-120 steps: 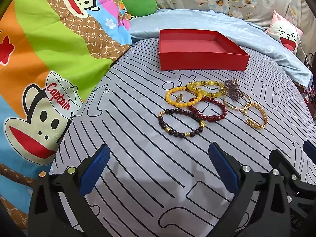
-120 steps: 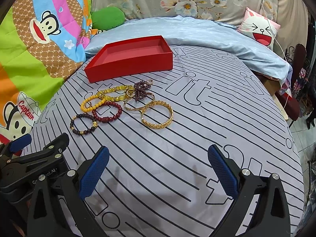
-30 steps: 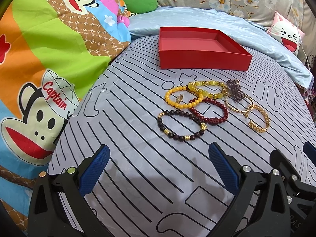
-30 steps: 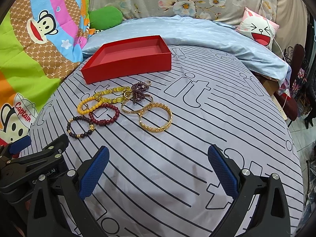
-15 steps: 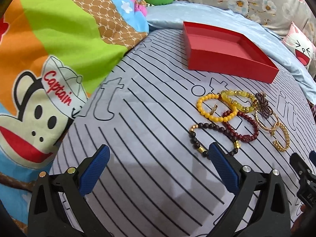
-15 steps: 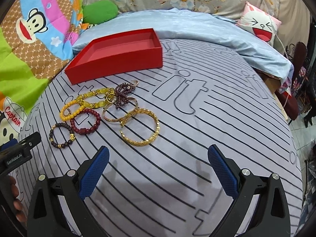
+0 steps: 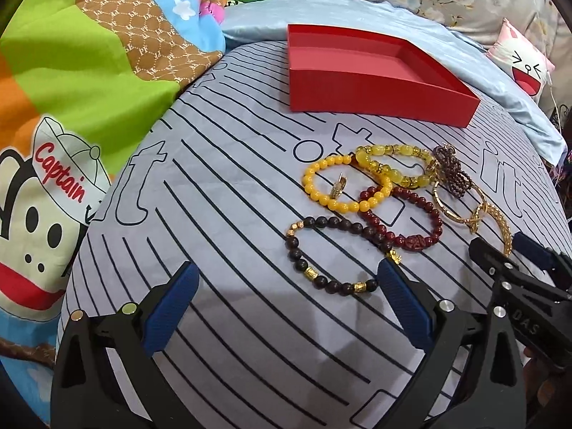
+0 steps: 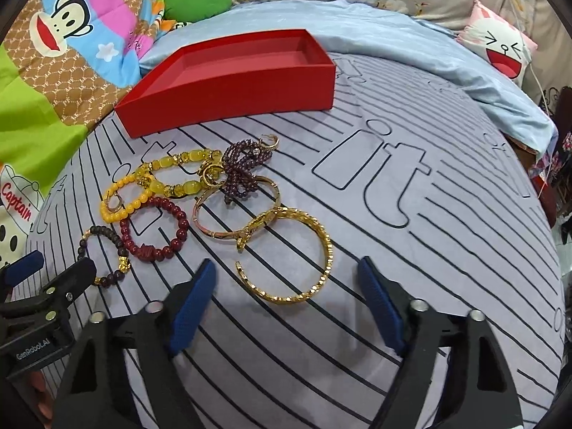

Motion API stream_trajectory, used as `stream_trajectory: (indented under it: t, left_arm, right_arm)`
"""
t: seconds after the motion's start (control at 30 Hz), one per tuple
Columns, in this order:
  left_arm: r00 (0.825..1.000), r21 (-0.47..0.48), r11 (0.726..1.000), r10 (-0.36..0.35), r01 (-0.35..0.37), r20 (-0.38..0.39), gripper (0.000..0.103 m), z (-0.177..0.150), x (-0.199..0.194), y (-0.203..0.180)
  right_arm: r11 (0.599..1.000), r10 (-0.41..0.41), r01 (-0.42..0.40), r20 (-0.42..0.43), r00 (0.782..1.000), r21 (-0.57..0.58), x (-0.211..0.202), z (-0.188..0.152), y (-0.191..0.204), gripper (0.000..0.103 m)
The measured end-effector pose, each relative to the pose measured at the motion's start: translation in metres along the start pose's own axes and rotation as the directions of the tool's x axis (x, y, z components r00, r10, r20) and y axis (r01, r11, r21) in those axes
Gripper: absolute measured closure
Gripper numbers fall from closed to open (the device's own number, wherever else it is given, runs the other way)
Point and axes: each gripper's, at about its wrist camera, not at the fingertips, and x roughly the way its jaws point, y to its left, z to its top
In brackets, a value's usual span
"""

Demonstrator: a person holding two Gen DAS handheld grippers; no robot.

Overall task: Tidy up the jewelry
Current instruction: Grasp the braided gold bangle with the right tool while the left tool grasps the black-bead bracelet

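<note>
Several bracelets lie grouped on the striped bedspread before an empty red box [image 7: 375, 93] [image 8: 232, 96]. My left gripper [image 7: 287, 271] is open, its right finger beside the dark brown bead bracelet [image 7: 296, 254] [image 8: 107, 232]. My right gripper [image 8: 286, 273] has its jaws closing; the chunky gold bangle [image 8: 327, 250] [image 7: 500, 221] lies between the fingertips, and the pads are off it. Also grouped there are a dark red bracelet [image 8: 180, 221], a yellow bead bracelet [image 7: 341, 208], a pale yellow one [image 8: 168, 161], a thin gold bangle [image 8: 221, 235] and a purple bead cluster [image 8: 243, 168].
A cartoon-monkey quilt [image 7: 71, 89] lies bunched along the left, with a green cushion [image 8: 196, 0] behind it. A light blue sheet [image 8: 393, 35] and a pink cat pillow [image 8: 500, 50] lie beyond the box. The bed drops off at the right edge.
Both grippers have moved forward and down toward the jewelry. The right jaws have narrowed, with the chunky gold bangle now between the fingertips. The left finger now reaches the dark brown bracelet.
</note>
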Motion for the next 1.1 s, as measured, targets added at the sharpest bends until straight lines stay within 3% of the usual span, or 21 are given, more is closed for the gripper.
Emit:
stream_trajectory:
  t: [0.13, 0.73, 0.8, 0.93, 1.0, 1.03, 1.1]
  left_arm:
    - [1.0, -0.004, 1.0, 0.002, -0.002, -0.011, 0.007, 0.001, 0.005, 0.001]
    - [1.0, -0.021, 1.0, 0.022, -0.022, -0.011, 0.011, 0.003, 0.009, 0.011]
    - [1.0, -0.023, 1.0, 0.011, -0.011, -0.024, 0.024, 0.003, 0.013, 0.013]
    - [1.0, 0.0, 1.0, 0.008, -0.008, -0.006, 0.035, 0.003, 0.014, 0.01]
    - [1.0, 0.013, 1.0, -0.011, 0.011, 0.004, 0.055, 0.004, 0.012, 0.008]
    - [1.0, 0.02, 0.999, -0.025, 0.024, 0.007, 0.059, 0.005, 0.012, 0.006]
    - [0.998, 0.034, 0.998, -0.059, 0.059, 0.005, 0.083, 0.006, 0.01, 0.003]
  right_arm:
    - [1.0, -0.001, 0.002, 0.019, 1.0, -0.012, -0.002, -0.002, -0.001, 0.051]
    - [0.997, 0.035, -0.037, 0.031, 0.999, 0.061, -0.028, -0.013, -0.025, 0.051]
    - [0.997, 0.038, -0.04, 0.028, 0.999, 0.061, -0.028, -0.013, -0.025, 0.051]
    - [0.997, 0.048, -0.05, 0.023, 0.999, 0.062, -0.027, -0.013, -0.023, 0.051]
    - [0.997, 0.051, -0.052, 0.022, 0.998, 0.058, -0.027, -0.013, -0.021, 0.051]
    - [0.997, 0.053, -0.054, 0.021, 0.998, 0.057, -0.027, -0.012, -0.02, 0.051]
    - [0.997, 0.057, -0.058, 0.02, 0.998, 0.056, -0.028, -0.012, -0.019, 0.051]
